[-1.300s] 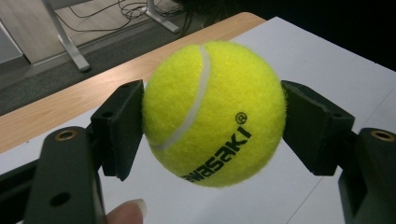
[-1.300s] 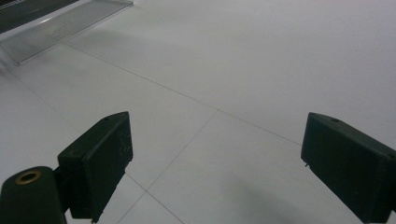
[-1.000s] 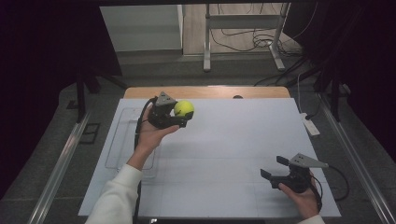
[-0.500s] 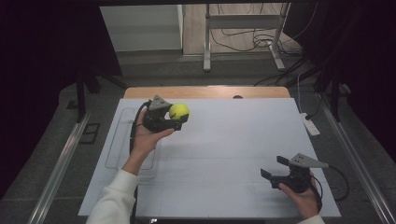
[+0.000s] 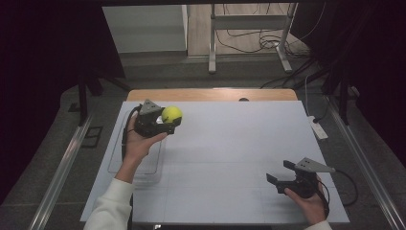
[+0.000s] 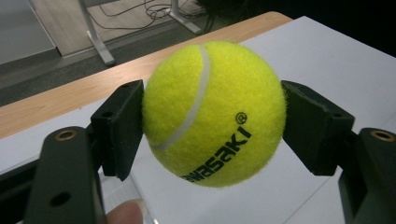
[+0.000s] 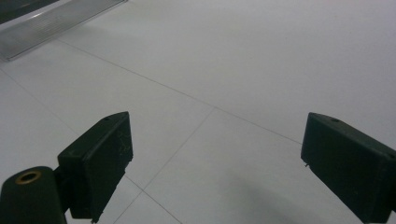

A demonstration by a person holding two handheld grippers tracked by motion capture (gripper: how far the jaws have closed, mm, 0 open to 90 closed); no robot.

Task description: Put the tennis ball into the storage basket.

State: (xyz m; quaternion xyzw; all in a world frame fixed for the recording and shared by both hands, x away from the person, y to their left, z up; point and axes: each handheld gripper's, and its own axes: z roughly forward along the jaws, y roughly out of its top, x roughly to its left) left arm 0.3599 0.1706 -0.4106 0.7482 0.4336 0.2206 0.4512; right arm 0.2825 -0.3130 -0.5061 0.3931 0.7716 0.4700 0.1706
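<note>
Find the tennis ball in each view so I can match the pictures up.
High view: tennis ball at upper left, held in the left gripper above the white table.
Left gripper view: ball at centre, between the jaws.
Right gripper view: not in it.
Shared landmark: the white table.

On the tennis ball (image 6: 214, 112), the printed word's first letters curve out of sight, leaving "awasaki". A fingertip (image 6: 125, 213) is cut by the bottom edge. The clear tray (image 5: 116, 163) at the table's left is partly hidden behind the forearm (image 5: 125, 165).
</note>
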